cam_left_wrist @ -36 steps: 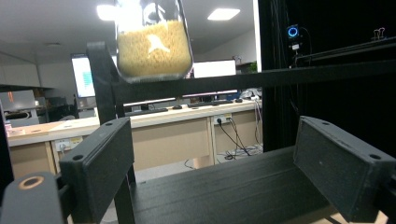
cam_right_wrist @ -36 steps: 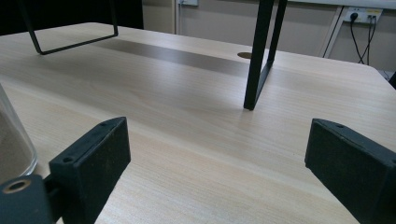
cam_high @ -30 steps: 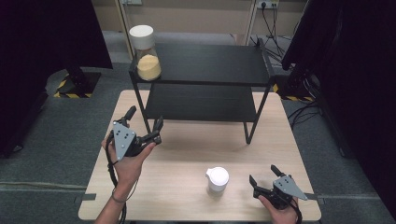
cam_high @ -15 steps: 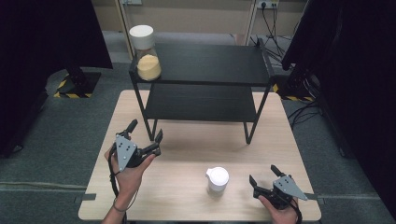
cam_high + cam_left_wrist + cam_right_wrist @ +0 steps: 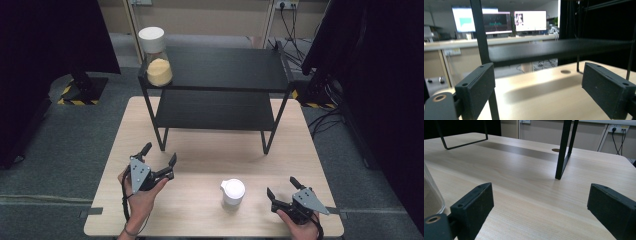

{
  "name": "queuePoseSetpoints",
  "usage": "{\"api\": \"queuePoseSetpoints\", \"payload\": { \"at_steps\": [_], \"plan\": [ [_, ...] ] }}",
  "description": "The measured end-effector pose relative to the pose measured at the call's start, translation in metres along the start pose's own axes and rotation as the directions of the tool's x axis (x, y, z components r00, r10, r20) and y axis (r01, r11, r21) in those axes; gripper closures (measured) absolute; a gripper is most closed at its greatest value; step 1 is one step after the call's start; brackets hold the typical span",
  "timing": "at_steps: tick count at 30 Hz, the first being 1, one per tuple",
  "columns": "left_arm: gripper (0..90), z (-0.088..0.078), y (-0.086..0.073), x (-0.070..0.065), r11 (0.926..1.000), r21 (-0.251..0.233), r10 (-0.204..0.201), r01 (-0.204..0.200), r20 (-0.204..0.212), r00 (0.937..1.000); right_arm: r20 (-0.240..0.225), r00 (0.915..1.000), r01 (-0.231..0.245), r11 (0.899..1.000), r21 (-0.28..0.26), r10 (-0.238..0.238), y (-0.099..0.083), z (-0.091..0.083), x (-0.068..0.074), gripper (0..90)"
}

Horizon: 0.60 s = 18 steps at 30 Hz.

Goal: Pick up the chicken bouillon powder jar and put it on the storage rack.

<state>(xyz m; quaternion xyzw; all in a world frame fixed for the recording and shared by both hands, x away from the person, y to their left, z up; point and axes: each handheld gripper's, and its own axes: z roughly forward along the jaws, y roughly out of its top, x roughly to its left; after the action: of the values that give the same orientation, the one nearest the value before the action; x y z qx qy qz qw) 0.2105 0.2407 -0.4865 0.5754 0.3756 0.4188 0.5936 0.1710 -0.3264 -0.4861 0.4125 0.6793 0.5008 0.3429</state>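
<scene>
The table [image 5: 200, 150] was mostly bare, just the black shelf rack [image 5: 217, 75] at the back, a tall jar [image 5: 156, 57] on its top-left corner and the small white-lidded jar [image 5: 233, 191] out front. You pulled your left gripper [image 5: 160, 160] back toward yourself over the last second, jaws wide open and empty. Your right gripper [image 5: 282, 192] sat open beside the small jar, so nothing's been grabbed yet.

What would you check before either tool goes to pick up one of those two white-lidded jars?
1. Left tool open, nothing between its jaws: ok.
2. Right tool open and empty: ok.
3. Small jar upright on the table, beside the right tool: ok.
4. Tall jar upright at the top shelf's left corner: ok.
5. Lids tight: cannot tell.
6. Bare table between right tool and small jar: ok.
</scene>
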Motion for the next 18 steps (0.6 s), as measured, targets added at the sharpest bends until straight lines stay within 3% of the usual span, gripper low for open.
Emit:
{"api": "queuePoseSetpoints", "payload": {
  "at_steps": [6,10,18],
  "plan": [
    [11.1,-0.003,-0.024,0.0,0.998,0.059,-0.022,0.021,0.013,0.9997,-0.003,1.0,-0.001,1.0,-0.003,0.001,0.0,0.0,-0.001,7.1],
    [11.1,-0.003,-0.036,0.003,0.9947,0.085,-0.061,0.059,0.02,0.998,-0.006,1.0,0.001,1.0,-0.003,-0.001,-0.001,0.0,-0.001,7.0],
    [12.1,-0.004,-0.043,0.002,0.994,0.095,-0.058,0.055,0.031,0.9978,-0.01,0.9999,0.001,1.0,-0.008,-0.001,-0.002,-0.001,-0.002,6.9]
  ]
}}
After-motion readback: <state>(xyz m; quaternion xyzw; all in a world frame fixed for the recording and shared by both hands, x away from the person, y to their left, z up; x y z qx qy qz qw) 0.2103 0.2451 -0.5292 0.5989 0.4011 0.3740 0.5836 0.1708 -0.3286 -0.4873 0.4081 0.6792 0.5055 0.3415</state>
